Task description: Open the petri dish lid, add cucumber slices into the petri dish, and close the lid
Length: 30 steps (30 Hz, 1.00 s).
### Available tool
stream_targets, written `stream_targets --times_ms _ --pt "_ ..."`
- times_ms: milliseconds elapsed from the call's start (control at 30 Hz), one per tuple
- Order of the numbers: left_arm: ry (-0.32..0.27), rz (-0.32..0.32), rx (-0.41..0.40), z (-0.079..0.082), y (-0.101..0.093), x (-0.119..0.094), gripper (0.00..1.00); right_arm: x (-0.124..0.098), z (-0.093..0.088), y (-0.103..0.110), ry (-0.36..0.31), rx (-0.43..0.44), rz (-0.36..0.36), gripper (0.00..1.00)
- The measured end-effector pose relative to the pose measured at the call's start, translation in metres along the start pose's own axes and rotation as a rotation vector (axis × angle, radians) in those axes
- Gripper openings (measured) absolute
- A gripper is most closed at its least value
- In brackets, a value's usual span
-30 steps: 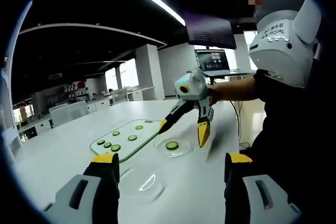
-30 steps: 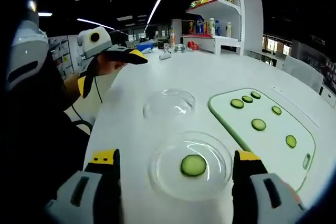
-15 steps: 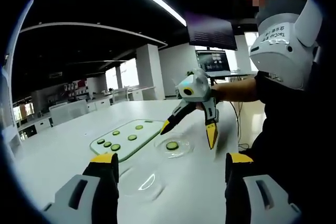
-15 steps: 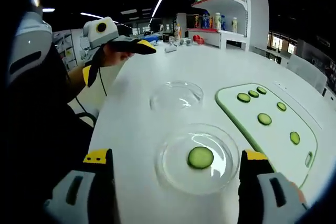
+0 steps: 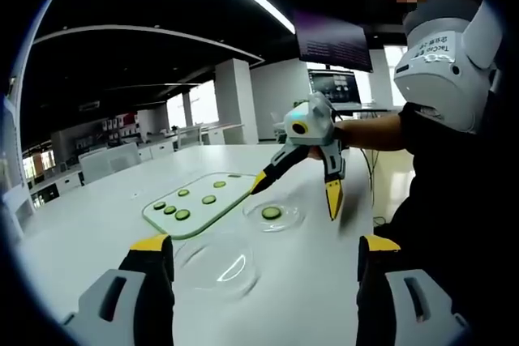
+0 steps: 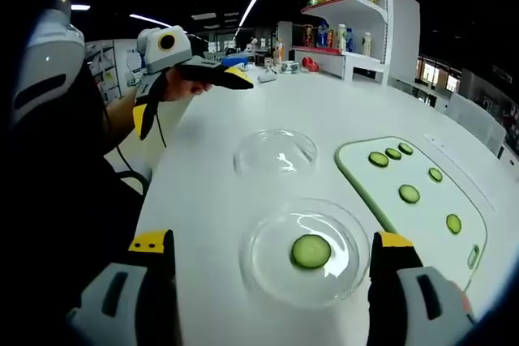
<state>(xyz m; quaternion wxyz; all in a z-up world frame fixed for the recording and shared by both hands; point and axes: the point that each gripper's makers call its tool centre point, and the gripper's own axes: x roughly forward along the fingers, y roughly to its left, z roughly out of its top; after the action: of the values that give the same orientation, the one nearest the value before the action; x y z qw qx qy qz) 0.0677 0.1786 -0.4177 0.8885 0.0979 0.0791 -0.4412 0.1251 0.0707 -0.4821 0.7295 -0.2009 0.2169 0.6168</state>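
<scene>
On surface: white surface (image 6: 324, 103), all task things resting on it
Dish: clear petri dish (image 6: 305, 252), open, lying between the right claw's two jaws in the right gripper view; also seen in the left gripper view (image 5: 274, 214), below the right claw
Slice in dish: one cucumber slice (image 6: 310, 251) flat at the middle of the dish; same slice from the other side (image 5: 271, 212)
Lid: clear lid (image 6: 276, 152) off the dish, lying on the surface just beyond it, apart from it; in the left gripper view the lid (image 5: 217, 265) sits near the left claw's jaws
Board: pale green cutting board (image 6: 422, 216) beside the dish and lid, well clear of the lid; from the left gripper view (image 5: 196, 203)
Slices on board: six loose cucumber slices (image 6: 409, 194) spread on the board, none touching
Left claw: left claw (image 6: 188, 96) held in a hand above the surface edge, jaws wide, nothing between them; own jaws in the left gripper view (image 5: 259, 281) stand far apart
Right claw: right claw (image 5: 297, 190) hangs over the dish, jaws spread wide, holding nothing; own jaws (image 6: 276, 273) flank the dish without touching it
Background: shelf (image 6: 345, 30) with bottles and packets past the surface
</scene>
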Motion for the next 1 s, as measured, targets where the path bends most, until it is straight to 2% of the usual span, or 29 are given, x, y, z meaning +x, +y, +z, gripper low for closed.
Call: stream_targets --times_ms 200,500,800,900,1000 --pt "0.051 0.008 0.0 -0.02 0.009 -0.003 0.95 0.006 0.008 0.001 -0.006 -0.01 0.016 0.97" --pt "0.07 0.012 -0.026 -0.036 0.035 -0.01 0.95 0.022 0.017 0.001 0.004 -0.027 0.044 0.97" --pt "0.058 -0.091 -0.028 -0.047 0.048 0.0 0.95 0.044 0.029 0.0 0.031 -0.092 0.058 0.96" --pt "0.056 -0.113 0.004 -0.052 0.051 0.004 0.95 0.053 0.032 0.0 0.036 -0.096 0.067 0.96" --pt "0.057 -0.152 -0.01 -0.057 0.051 0.009 0.94 0.06 0.036 0.003 0.041 -0.116 0.083 0.95"
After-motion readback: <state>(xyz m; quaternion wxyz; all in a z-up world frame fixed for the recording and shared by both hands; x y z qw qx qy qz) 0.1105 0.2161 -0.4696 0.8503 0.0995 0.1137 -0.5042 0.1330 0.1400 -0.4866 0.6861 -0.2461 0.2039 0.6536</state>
